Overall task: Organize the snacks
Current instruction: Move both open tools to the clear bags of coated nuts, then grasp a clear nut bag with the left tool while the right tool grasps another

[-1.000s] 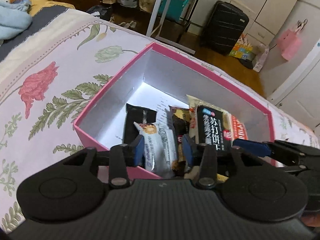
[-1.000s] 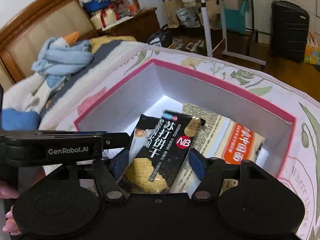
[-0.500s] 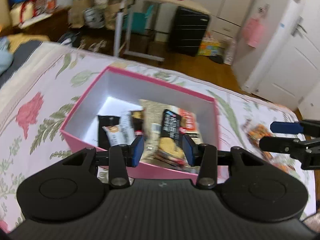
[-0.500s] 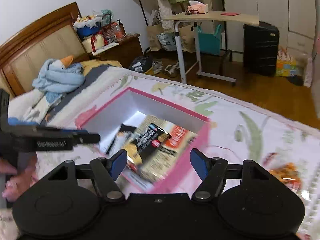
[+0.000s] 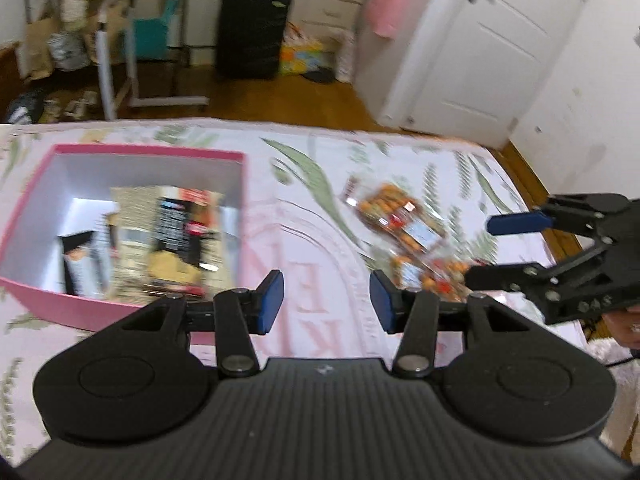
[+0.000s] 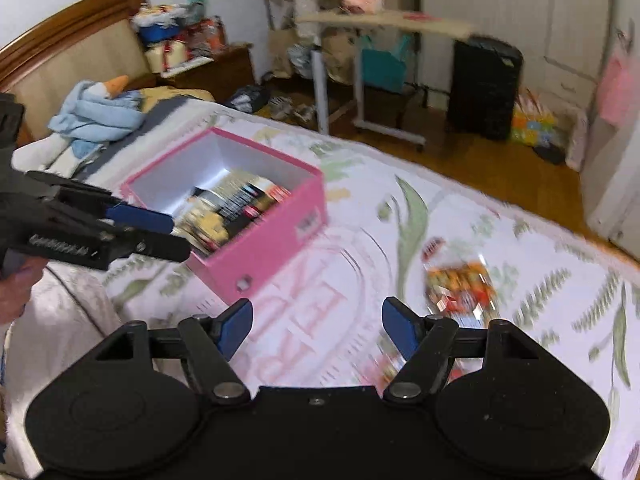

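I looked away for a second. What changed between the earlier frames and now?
Both grippers pulled back from the pink box and swung toward the loose snack packets on the bedspread. The left gripper and right gripper are empty, their jaws opening. The packets inside the box stayed put.

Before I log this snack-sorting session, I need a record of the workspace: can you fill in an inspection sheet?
Surface: bed with floral bedspread.
Job's things: pink box open, several snack packets lying inside; orange snack packets loose on the bedspread beside it, blurred.
Clutter: blue plush toy near the wooden headboard.
Grippers: left gripper and right gripper both above the bedspread, jaws opening, nothing between them.
Cables: thin dark cord at the right edge of the left wrist view; otherwise nothing seen.
Surroundings: black suitcase, rolling side table, white door, wooden floor.
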Motion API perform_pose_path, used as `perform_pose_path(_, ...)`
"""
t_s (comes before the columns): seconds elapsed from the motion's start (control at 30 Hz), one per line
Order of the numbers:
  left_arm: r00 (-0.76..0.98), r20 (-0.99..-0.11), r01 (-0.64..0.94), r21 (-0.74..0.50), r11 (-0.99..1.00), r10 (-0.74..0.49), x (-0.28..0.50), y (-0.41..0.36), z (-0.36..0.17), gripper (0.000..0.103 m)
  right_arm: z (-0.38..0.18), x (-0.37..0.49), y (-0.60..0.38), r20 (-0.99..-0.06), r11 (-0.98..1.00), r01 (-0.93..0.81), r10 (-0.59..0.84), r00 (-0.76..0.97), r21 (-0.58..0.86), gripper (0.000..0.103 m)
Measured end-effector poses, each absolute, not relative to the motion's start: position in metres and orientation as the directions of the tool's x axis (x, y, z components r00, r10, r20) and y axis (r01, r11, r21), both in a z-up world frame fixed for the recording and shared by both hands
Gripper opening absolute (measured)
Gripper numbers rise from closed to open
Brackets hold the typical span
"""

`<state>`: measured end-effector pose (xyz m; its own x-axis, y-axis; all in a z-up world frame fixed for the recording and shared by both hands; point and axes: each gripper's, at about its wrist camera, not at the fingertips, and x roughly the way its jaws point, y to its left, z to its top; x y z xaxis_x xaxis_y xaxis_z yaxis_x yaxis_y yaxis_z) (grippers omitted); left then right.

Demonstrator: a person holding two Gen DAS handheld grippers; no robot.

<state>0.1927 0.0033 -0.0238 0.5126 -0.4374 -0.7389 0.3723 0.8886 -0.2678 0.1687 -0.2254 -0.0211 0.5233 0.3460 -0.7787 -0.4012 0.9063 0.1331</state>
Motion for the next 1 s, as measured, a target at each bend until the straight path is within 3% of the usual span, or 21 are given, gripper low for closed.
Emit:
perform_pose_path(0.17,0.41,-0.778,0.372,-0.334,0.866,-0.477,0.2,-0.037,-0.059,0.047,-0.056,0.18,-0.265,-0.8,0.92,-0.354,0.336,0.497,0.167,0.076)
perform_pose_path(0.27,0.409,-0.803,0.301,-0.331,0.895,-0.434,0.213,-0.062,-0.083,0.046,-0.077,0.191,-0.288,-0.79,0.903,-0.363,0.39,0.473,0.229,0.076)
perform_pose_path(0.43,0.37,-0.814,0.22,-0.391,0.894,-0.447,0.227,-0.091,-0.119,0.046,-0.107,0.201,-0.304,-0.828,0.903,-0.402,0.338,0.447,0.152,0.079)
perform_pose_path(0.57,0.337,-0.798,0.15,-0.479,0.865,-0.5,0.227,-0.105,-0.146,0.046,-0.13,0.206,-0.317,-0.82,0.875,-0.452,0.382,0.426,0.173,0.08)
perform_pose_path(0.67,0.322,-0.78,0.084,-0.541,0.837,-0.536,0.227,-0.109,-0.164,0.046,-0.139,0.207,-0.325,-0.81,0.857,-0.474,0.42,0.41,0.204,0.091)
perform_pose_path(0.9,0.278,-0.742,0.047,-0.624,0.78,-0.61,0.225,-0.122,-0.195,0.046,-0.156,0.2,-0.321,-0.857,0.859,-0.51,0.298,0.42,0.049,0.094)
perform_pose_path(1.0,0.28,-0.732,0.05,-0.634,0.771,-0.621,0.221,-0.129,-0.206,0.044,-0.168,0.203,-0.323,-0.871,0.856,-0.514,0.291,0.396,0.052,0.098)
